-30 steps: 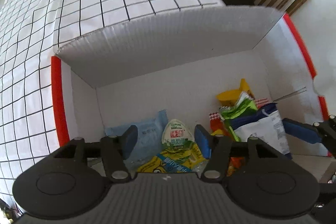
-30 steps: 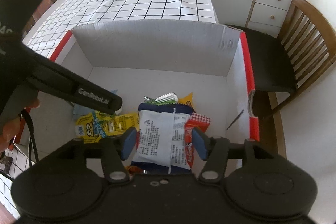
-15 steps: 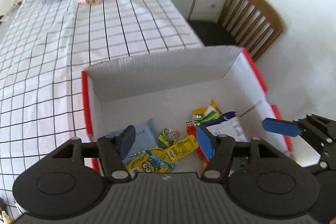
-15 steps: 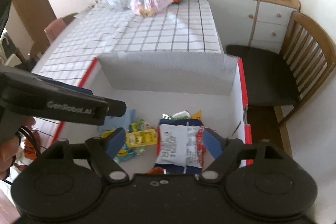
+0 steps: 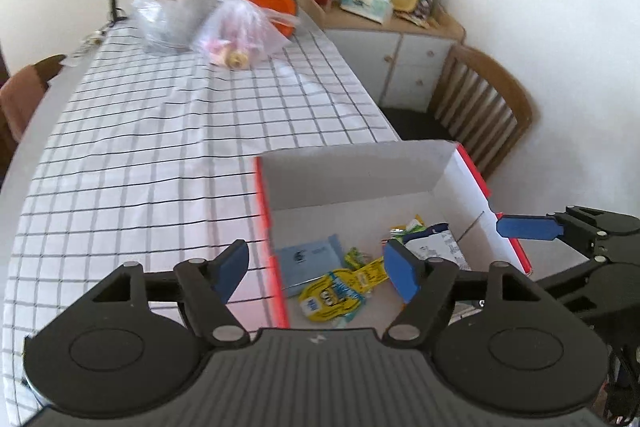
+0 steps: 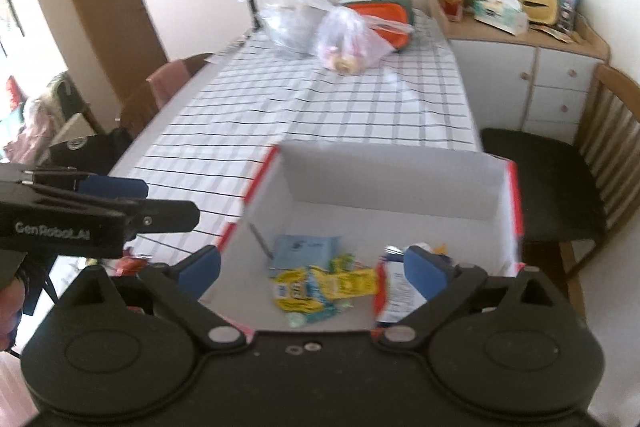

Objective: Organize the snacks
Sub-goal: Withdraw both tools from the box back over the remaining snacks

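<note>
We held both tools above the box (image 5: 352, 183), which sat at the near corner of the surface (image 5: 160, 155), so its open top lay directly under our hands and snacks could simply be let go into it. The left tool (image 5: 316, 267) stood wide, its jaws having just been opening, with nothing between them. The right tool (image 6: 312, 269) stood wider, its jaws likewise just opened and empty. The snacks lay loose on the box floor: a yellow packet (image 5: 340, 291) near the middle, a pale blue pack (image 5: 310, 259) beside the left wall, and a white-and-blue bag (image 6: 396, 291) toward the right wall. We judged both drops done, the wide jaws being there to clear the packets. Plastic bags (image 6: 320, 27) lay at the far end of the surface, well apart.
</note>
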The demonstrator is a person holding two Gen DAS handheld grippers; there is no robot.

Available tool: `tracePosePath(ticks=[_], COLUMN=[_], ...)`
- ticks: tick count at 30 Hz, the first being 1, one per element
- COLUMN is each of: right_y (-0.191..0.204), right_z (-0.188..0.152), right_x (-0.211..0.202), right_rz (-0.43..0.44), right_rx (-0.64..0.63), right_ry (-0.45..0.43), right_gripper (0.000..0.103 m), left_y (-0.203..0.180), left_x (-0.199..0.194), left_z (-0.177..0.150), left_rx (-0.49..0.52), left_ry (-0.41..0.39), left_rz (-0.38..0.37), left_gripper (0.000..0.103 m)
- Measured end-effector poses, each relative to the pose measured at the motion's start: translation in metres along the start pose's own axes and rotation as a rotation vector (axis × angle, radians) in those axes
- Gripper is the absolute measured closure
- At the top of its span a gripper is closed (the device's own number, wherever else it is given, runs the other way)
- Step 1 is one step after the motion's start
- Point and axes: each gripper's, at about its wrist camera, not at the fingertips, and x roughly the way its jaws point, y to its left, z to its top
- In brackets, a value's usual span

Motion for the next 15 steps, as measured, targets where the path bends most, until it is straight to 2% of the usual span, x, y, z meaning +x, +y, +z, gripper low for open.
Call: tracePosePath(ticks=[6, 7, 10, 15], right_y=[0.038, 0.046, 0.064, 0.095], right_z=[0.002, 0.002, 0.003, 0.005], right_x=[0.004, 0.007, 0.013, 0.024], right_rz=[0.053, 0.063, 0.073, 0.079], right_rx=[-0.059, -0.069, -0.089, -0.103], right_ry=[-0.005, -0.002, 0.007, 0.015], right_gripper=[0.003, 0.003, 0.003, 0.002], left_y=[0.035, 0.041, 0.059, 0.099], left_x=[-0.032, -0.037, -0.048, -0.062], left_z=[-0.017, -0.021, -0.03, -0.04], left_rx=[-0.062, -0.074, -0.099, -0.148], left_ry=[-0.066, -0.078, -0.112, -0.147], left_rz=[0.018, 0.022, 0.032, 0.032], left_gripper=[0.019, 0.016, 0.008, 0.003])
